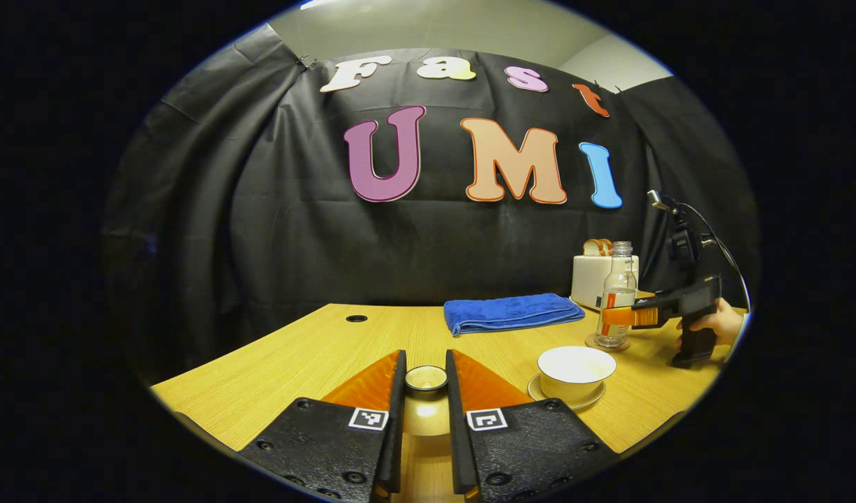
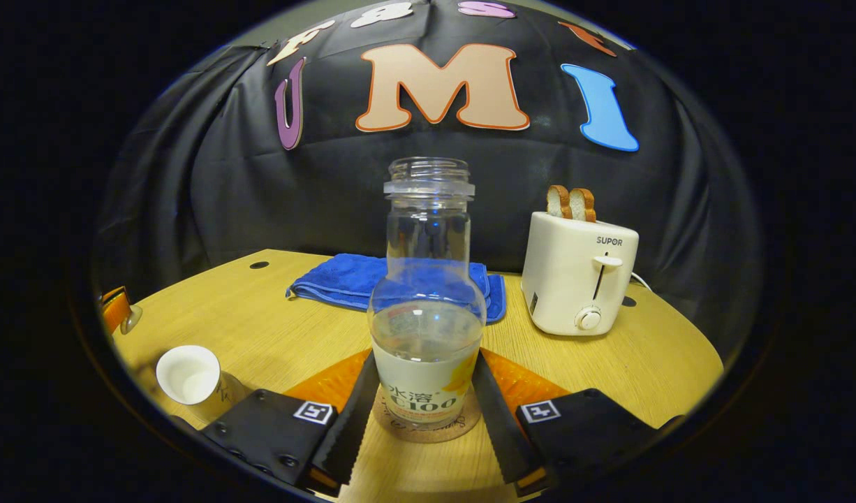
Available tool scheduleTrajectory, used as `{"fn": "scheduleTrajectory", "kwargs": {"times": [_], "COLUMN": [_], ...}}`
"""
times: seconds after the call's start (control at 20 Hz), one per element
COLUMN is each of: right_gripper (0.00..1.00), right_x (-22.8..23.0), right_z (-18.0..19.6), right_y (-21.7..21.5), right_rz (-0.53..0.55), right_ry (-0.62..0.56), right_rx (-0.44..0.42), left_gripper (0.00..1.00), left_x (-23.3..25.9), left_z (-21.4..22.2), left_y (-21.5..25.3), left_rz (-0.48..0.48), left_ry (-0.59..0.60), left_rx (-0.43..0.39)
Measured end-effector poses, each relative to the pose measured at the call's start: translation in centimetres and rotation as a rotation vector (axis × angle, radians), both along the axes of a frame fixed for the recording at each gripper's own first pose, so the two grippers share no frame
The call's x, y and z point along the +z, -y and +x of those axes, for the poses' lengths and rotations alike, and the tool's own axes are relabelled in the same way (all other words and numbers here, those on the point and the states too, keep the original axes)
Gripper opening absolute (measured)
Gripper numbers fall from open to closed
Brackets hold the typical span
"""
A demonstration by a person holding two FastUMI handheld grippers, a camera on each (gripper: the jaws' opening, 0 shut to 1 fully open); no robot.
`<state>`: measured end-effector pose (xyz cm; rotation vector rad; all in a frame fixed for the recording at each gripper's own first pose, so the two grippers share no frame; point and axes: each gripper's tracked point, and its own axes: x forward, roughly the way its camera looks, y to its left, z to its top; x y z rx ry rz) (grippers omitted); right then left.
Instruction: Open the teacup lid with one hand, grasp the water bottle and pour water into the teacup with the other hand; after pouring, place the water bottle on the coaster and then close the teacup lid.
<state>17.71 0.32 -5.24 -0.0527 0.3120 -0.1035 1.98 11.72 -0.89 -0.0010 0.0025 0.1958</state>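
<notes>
Right gripper (image 2: pixel 417 412) squeezes the bottle (image 2: pixel 428 307) low, on its coaster (image 2: pixel 428 429): clear, slick, part full. Left gripper (image 1: pixel 426 391) clamps the lid (image 1: pixel 426 378), left of the cup (image 1: pixel 576 372).

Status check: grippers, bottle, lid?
Left gripper shut on lid. Right gripper around water bottle on coaster, contact unclear. Teacup open. Nothing blocking.
</notes>
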Motion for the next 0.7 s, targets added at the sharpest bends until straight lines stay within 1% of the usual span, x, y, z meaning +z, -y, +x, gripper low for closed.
{"fn": "scheduleTrajectory", "kwargs": {"times": [0.05, 0.15, 0.25, 0.4, 0.45, 0.55, 0.7], "right_gripper": [0.81, 0.87, 0.87, 0.84, 0.84, 0.89, 0.89], "right_x": [-0.3, -1.0, -0.5, 0.0, 0.4, 1.1, 1.8], "right_z": [0.0, -0.3, -0.3, -0.8, -1.1, -2.1, -4.0], "right_y": [0.1, 0.1, 0.0, 0.2, 0.2, 0.4, 1.2], "right_rz": [-0.004, -0.021, -0.024, -0.025, -0.018, -0.009, 0.002], "right_ry": [-0.007, -0.029, -0.016, -0.001, 0.009, 0.024, 0.045], "right_rx": [-0.005, 0.001, 0.010, 0.015, 0.018, 0.022, 0.020], "left_gripper": [0.26, 0.26, 0.26, 0.26, 0.26, 0.26, 0.26], "left_x": [0.0, -0.1, -0.1, -0.1, -0.1, -0.1, 0.0], "left_z": [0.0, 0.0, 0.0, 0.0, 0.0, 0.0, 0.0], "left_y": [0.0, 0.0, 0.0, 0.0, 0.0, 0.0, 0.0], "left_rz": [0.000, 0.000, 0.000, 0.000, 0.000, 0.000, -0.001], "left_ry": [0.000, 0.000, 0.001, 0.000, 0.000, 0.000, 0.000], "left_rx": [0.000, 0.000, 0.000, 0.000, 0.000, 0.000, -0.002]}}
